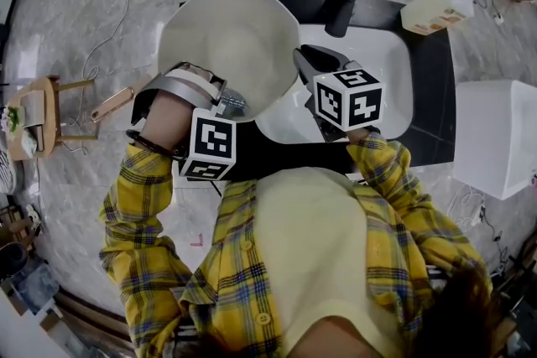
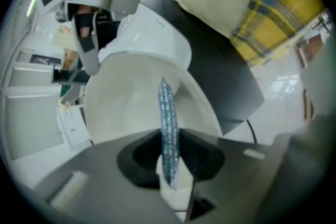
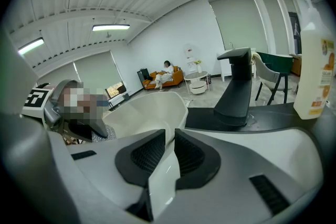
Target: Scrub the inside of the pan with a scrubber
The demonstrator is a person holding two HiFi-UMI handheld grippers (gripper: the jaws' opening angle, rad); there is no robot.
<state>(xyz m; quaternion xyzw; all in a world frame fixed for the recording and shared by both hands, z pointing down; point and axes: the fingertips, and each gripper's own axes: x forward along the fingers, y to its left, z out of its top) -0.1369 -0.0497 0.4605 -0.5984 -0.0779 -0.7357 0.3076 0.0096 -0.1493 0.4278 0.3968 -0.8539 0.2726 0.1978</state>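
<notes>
Pan (image 1: 231, 38) tilts at sink's (image 1: 382, 67) left edge, your right gripper (image 3: 169, 139) clamped on its edge. Left gripper (image 2: 169, 162) pinches scrubber (image 2: 167, 107) over the pan's inside. Hard scrubbing could slip that thin edge-hold, dropping the pan.

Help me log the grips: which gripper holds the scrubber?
The left gripper, shut on the silvery scrubber; the right gripper is clamped on the white pan instead.

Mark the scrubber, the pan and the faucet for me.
scrubber (image 2: 168, 118), left gripper view, its middle, above the jaws.
pan (image 1: 222, 38), head view, bare inner wall.
faucet (image 3: 236, 92), right gripper view, its dark neck.
</notes>
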